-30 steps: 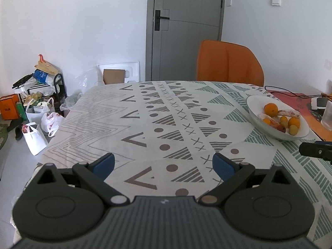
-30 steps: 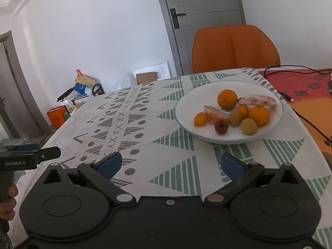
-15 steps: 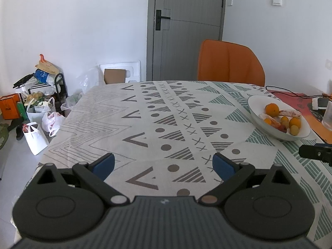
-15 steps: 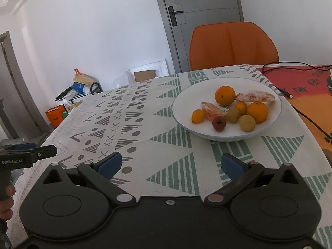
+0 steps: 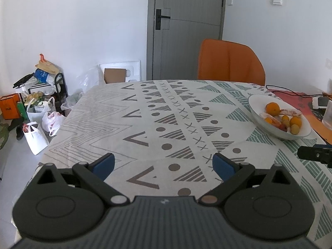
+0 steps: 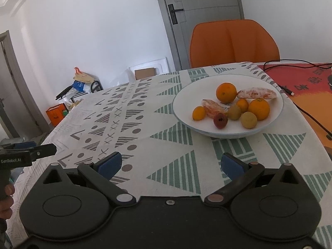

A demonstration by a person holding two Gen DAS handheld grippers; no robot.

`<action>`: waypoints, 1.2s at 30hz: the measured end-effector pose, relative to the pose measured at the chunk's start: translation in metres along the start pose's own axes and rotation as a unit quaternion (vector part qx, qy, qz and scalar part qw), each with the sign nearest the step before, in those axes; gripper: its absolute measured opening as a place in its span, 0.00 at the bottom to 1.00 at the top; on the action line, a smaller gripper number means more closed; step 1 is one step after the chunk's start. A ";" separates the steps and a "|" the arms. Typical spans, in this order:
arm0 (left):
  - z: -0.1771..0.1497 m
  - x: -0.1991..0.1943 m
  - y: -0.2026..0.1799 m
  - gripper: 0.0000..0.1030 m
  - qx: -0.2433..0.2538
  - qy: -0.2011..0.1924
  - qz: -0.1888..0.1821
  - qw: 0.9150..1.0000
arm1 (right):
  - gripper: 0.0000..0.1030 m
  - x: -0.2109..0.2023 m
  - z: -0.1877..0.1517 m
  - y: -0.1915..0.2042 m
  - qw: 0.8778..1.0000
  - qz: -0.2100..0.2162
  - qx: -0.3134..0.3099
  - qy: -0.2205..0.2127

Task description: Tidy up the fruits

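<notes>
A white bowl [image 6: 182,101] on the patterned tablecloth holds several fruits: two oranges [image 6: 226,92], peeled orange segments [image 6: 256,93], small yellow fruits [image 6: 248,120] and a dark red fruit [image 6: 220,120]. The bowl also shows in the left wrist view [image 5: 257,103] at the right. My right gripper [image 6: 170,164] is open and empty, low over the table short of the bowl. My left gripper [image 5: 164,164] is open and empty over the table's left part, far from the bowl.
An orange chair [image 5: 230,62] stands behind the table, before a grey door [image 5: 186,20]. A red mat with a black cable [image 6: 300,76] lies right of the bowl. Bags and boxes [image 5: 35,108] crowd the floor at the left.
Both grippers have drawn back slightly from the bowl and table centre; the bowl sits a little farther off in both views. Both stay open and empty.
</notes>
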State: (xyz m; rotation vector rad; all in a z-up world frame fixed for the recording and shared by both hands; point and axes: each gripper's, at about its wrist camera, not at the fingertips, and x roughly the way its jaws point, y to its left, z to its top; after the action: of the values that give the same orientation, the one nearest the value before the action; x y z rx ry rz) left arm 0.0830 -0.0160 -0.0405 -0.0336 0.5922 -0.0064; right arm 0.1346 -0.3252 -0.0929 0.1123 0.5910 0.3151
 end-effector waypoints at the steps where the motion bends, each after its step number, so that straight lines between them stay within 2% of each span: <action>1: 0.000 0.000 -0.001 0.97 0.000 0.000 0.000 1.000 | 1.00 0.000 0.000 -0.001 1.000 -0.001 0.001 0.000; 36: -0.006 0.006 0.000 0.97 0.002 0.011 0.002 1.000 | 1.00 0.016 -0.010 -0.007 1.000 -0.012 0.011 0.026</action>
State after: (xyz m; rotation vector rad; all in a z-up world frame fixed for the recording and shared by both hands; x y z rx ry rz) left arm 0.0844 -0.0161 -0.0484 -0.0285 0.6143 -0.0041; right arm 0.1433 -0.3269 -0.1109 0.1180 0.6473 0.2887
